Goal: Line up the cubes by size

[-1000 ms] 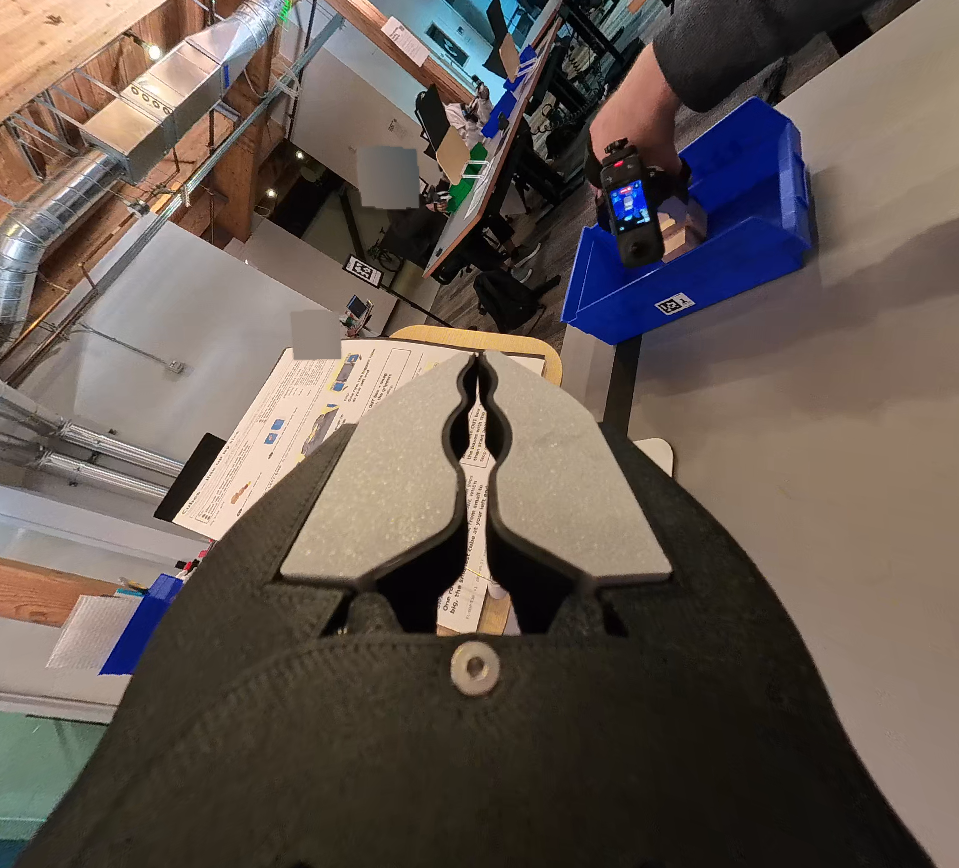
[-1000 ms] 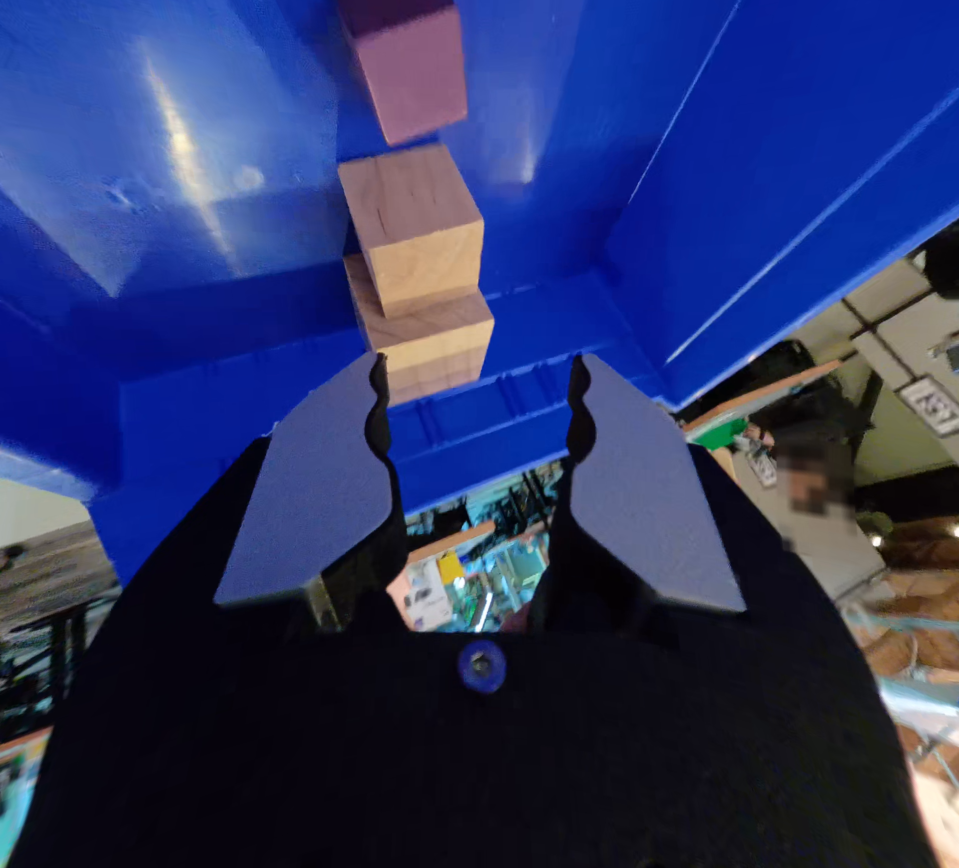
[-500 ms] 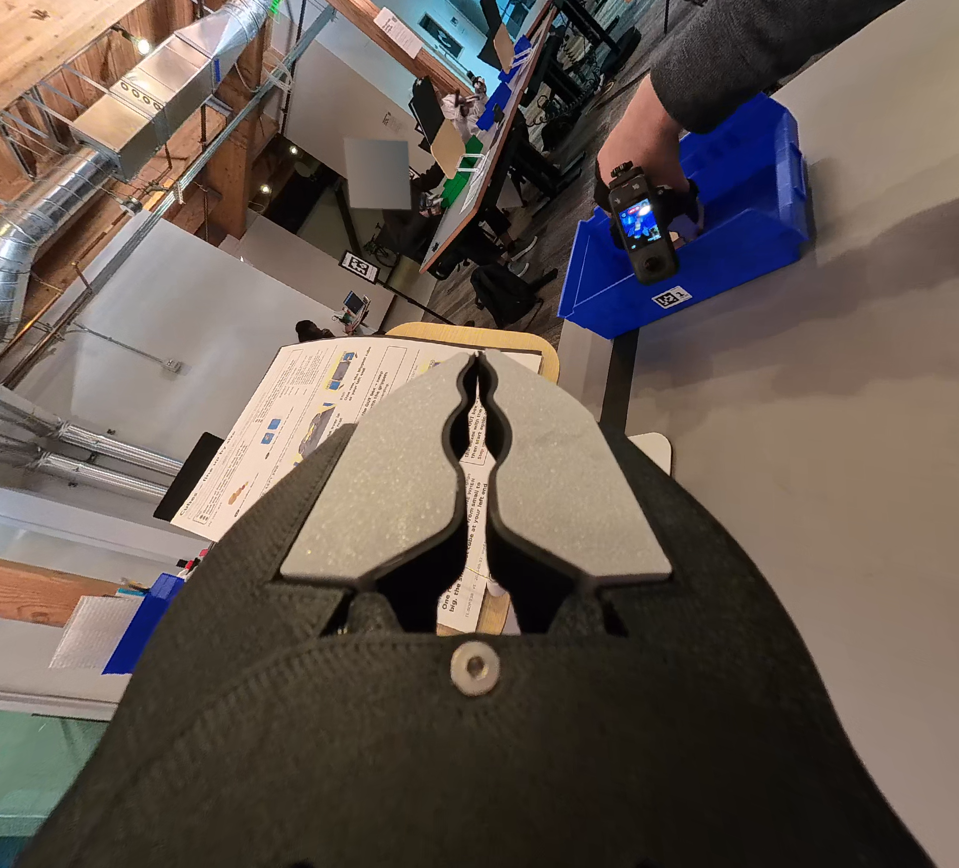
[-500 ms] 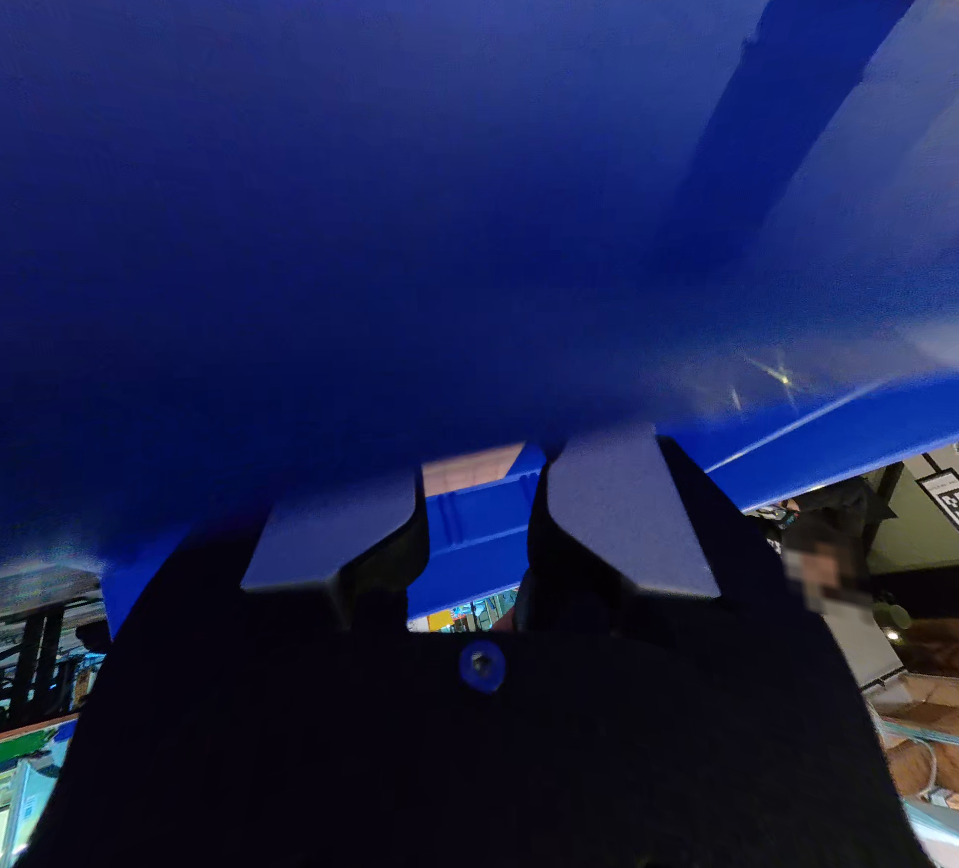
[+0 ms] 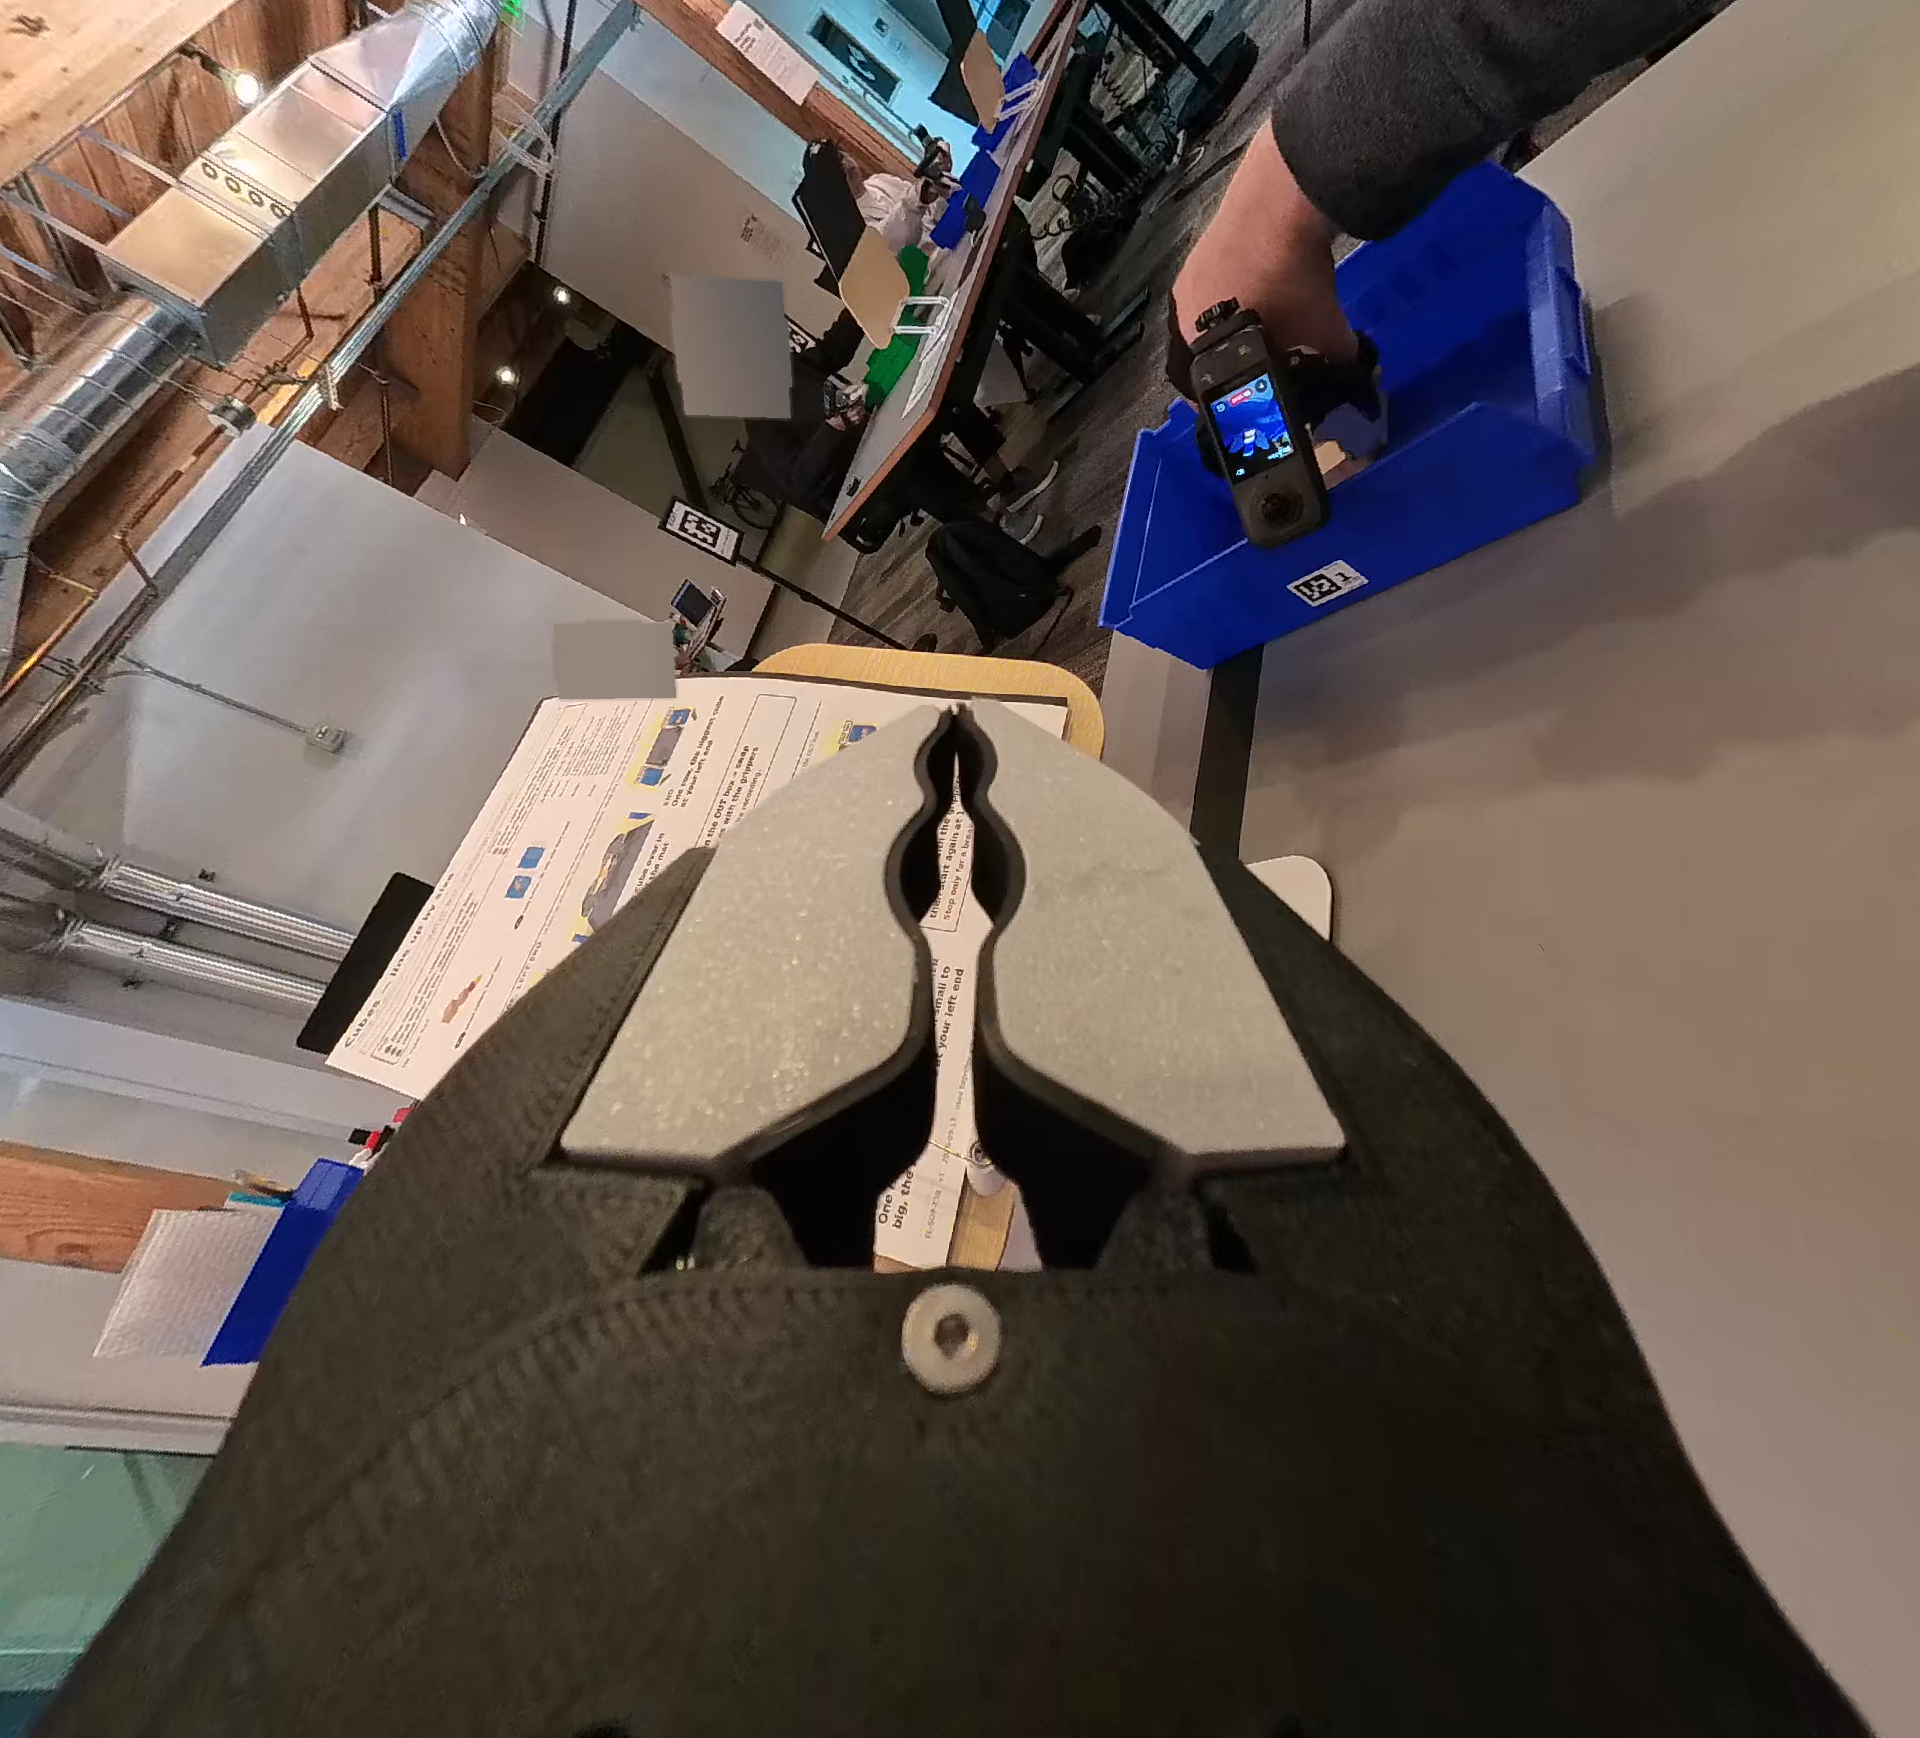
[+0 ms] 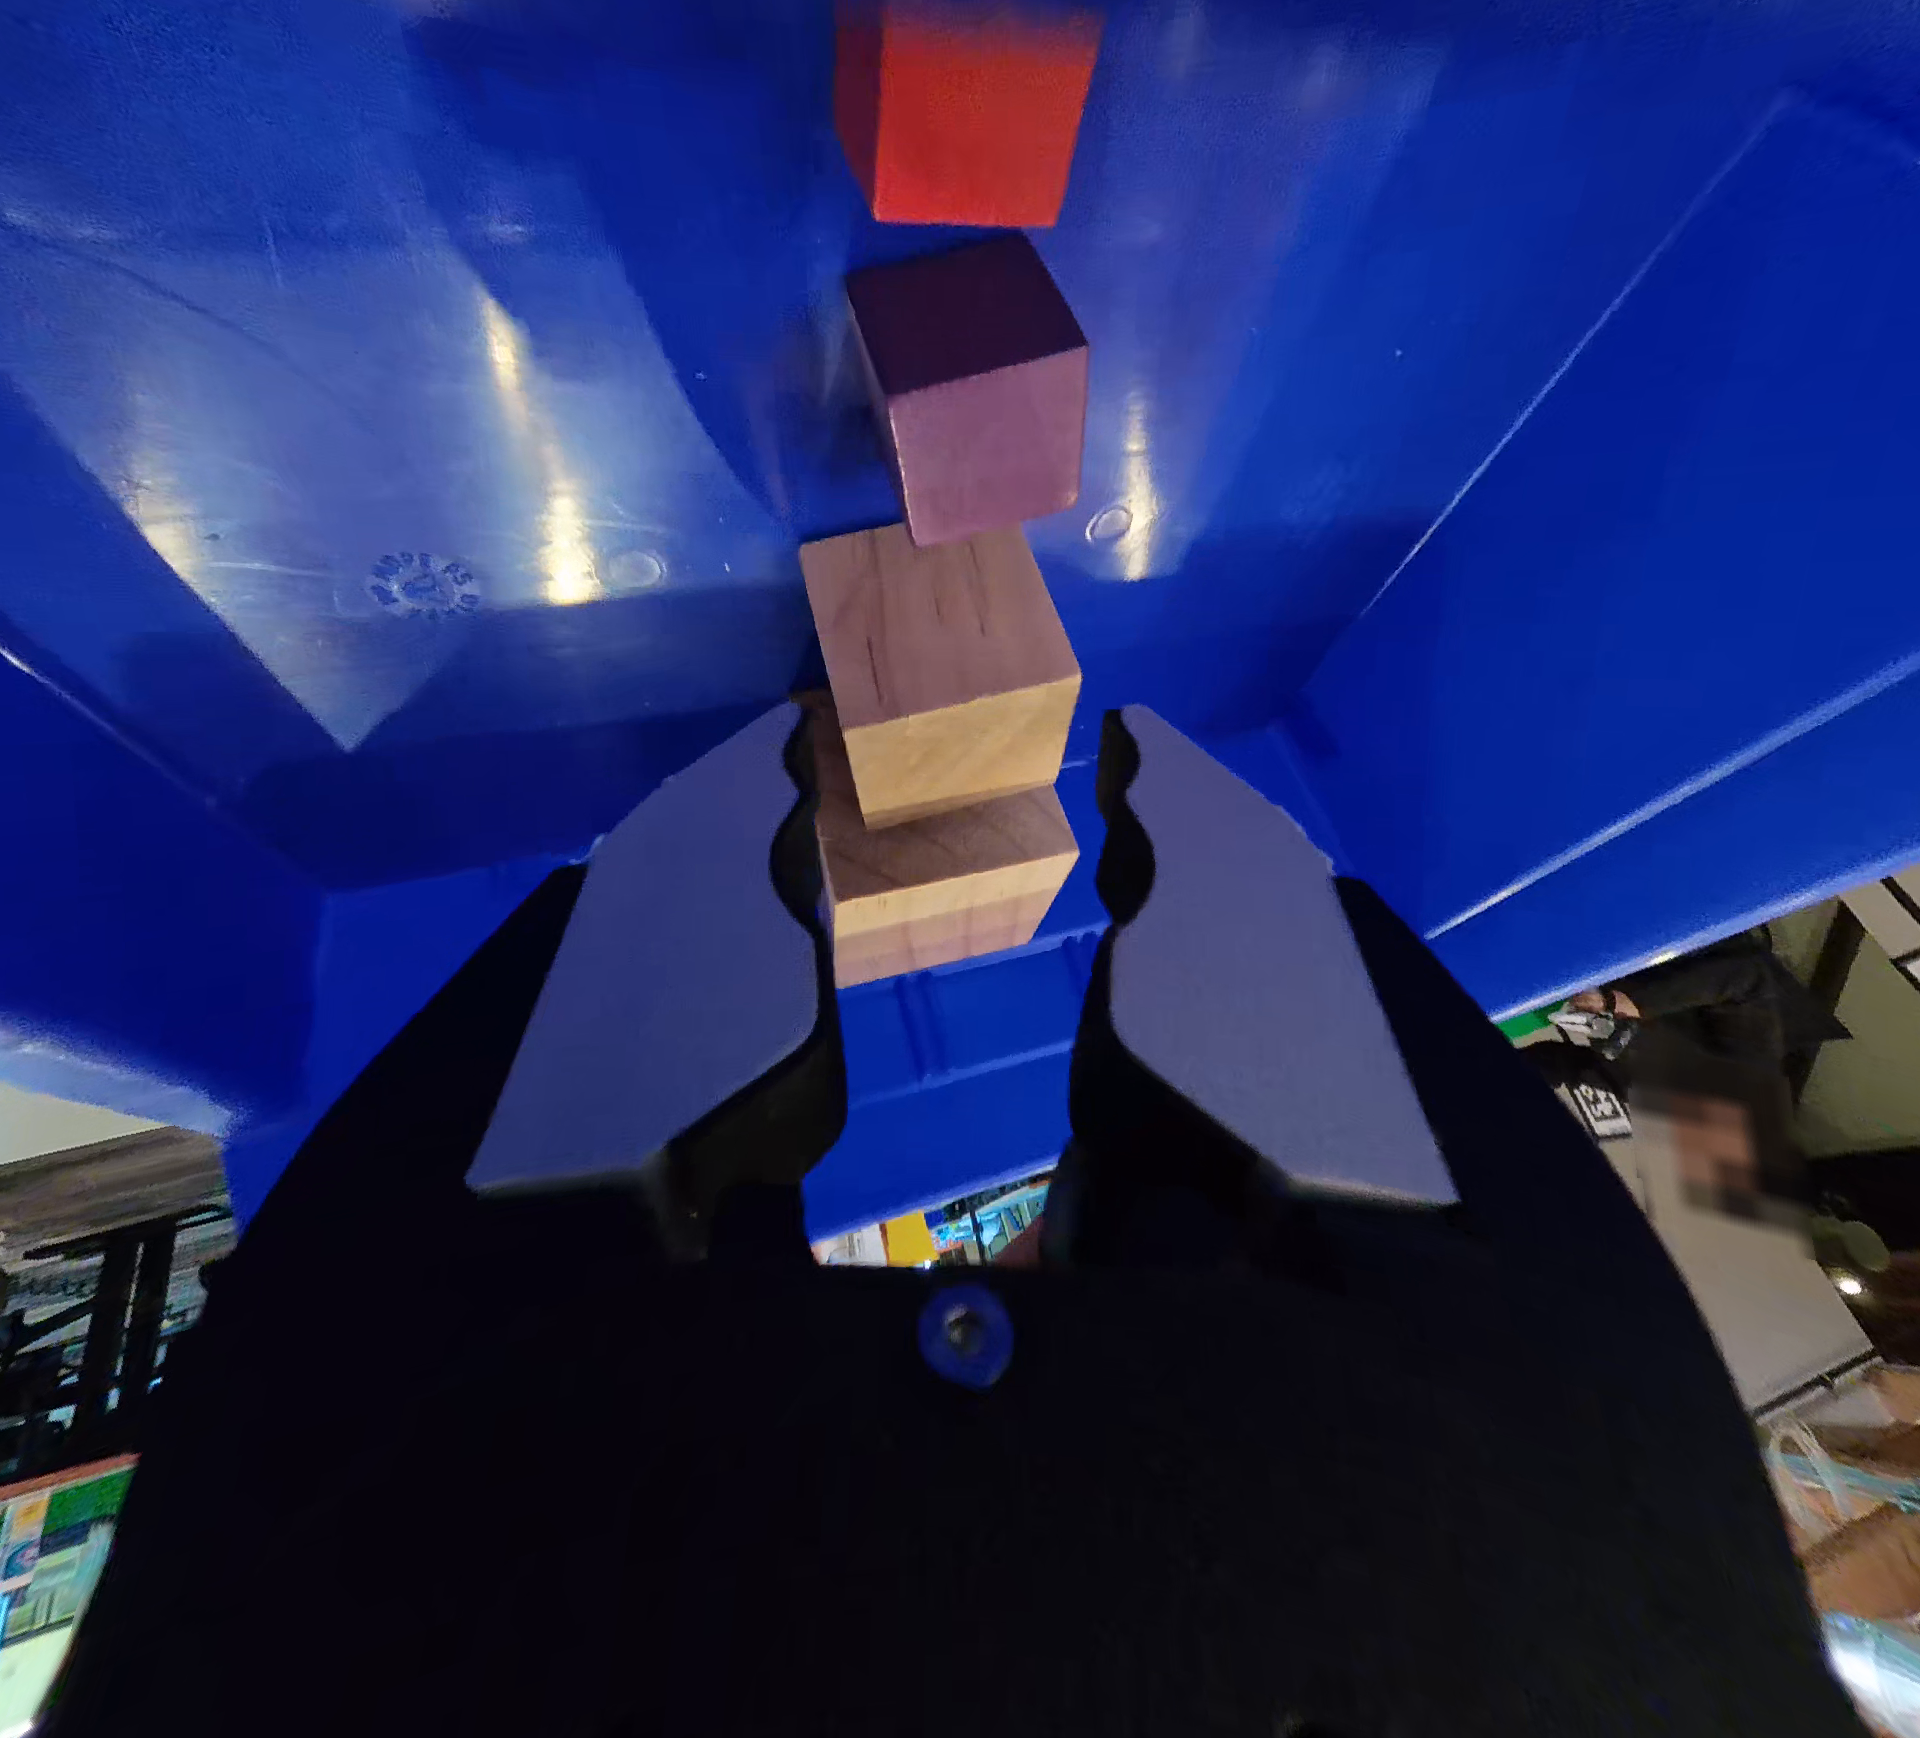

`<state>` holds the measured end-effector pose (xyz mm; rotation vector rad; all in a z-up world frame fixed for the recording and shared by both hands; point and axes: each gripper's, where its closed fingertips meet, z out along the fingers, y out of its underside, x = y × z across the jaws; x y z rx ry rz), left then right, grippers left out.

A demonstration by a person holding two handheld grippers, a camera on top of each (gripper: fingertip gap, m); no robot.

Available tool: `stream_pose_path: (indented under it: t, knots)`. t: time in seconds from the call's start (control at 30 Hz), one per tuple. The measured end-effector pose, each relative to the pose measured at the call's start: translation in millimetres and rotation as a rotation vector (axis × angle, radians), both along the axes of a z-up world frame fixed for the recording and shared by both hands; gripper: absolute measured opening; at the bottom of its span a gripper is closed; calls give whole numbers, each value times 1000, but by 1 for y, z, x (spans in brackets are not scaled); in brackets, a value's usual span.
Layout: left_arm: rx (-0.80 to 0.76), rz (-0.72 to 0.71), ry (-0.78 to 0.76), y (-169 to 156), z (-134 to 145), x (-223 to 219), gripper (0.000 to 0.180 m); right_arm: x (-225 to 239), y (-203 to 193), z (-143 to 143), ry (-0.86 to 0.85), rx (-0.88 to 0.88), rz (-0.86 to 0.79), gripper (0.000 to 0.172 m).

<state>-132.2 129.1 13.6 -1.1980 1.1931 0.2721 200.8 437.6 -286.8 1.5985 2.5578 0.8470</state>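
Half a second ago the right wrist view was filled by a blurred blue wall with the fingers nearly buried in it; now the right gripper has drawn back so that the inside of the blue bin and a row of cubes show clearly, and its jaws stand wider than they did. The left gripper has not changed: its two grey fingers meet at the tips with nothing between them, pointing over a printed instruction sheet past the edge of the grey table.

Between the right gripper's spread fingers sit two plain wooden cubes, stacked or overlapping in this view. The nearer wooden cube lies close against the left finger, though contact cannot be made out, and a clear gap separates it from the right finger, so nothing is gripped. The second wooden cube sits just beyond the fingertips, touching the nearer one. Farther along the bin floor a purple cube overlaps the second wooden cube's far edge, and beyond it, slightly blurred, lies a red cube.

From the left wrist view, the blue bin rests on the table, well apart from the left gripper. A hand in a grey sleeve reaches into the bin, with the right gripper's camera at the bin's near wall.
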Motion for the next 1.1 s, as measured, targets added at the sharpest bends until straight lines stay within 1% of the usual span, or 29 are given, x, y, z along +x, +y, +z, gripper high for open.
stream_pose_path:
  t: [0.03,0.1,0.27,0.37,0.6,0.63,0.73,0.8,0.83,0.9,1.0,1.1]
  knots:
    - [-1,1,2,0,0,0,0,-1,0,-1,5,-4,6,45]
    - [-2,1,6,0,-1,1,0,-2,0,-2,1,-10,4,42]
    - [-3,1,6,1,-1,0,0,-2,1,-2,-10,-12,-6,41]
    - [-4,0,6,1,-1,0,0,-5,0,-1,12,-14,-16,41]
    - [-12,-2,19,1,-4,2,0,-6,-2,-2,13,-17,-71,41]
    - [-14,-3,20,1,-4,3,0,-6,0,-1,23,-11,-80,42]
    - [-11,-11,16,0,-3,3,0,-3,0,7,26,15,-88,54]
    - [-5,-19,7,-1,-1,4,0,-5,-3,19,68,33,-96,58]
    - [1,-17,-1,-1,1,3,0,-5,-4,29,88,63,-98,58]
    - [13,-12,-14,-2,5,2,0,-5,-5,57,154,151,-107,56]
    - [26,-20,-18,-6,8,3,0,-5,-15,106,318,320,-141,47]
    - [33,-20,-14,-10,9,6,0,-3,-43,146,509,457,-160,43]
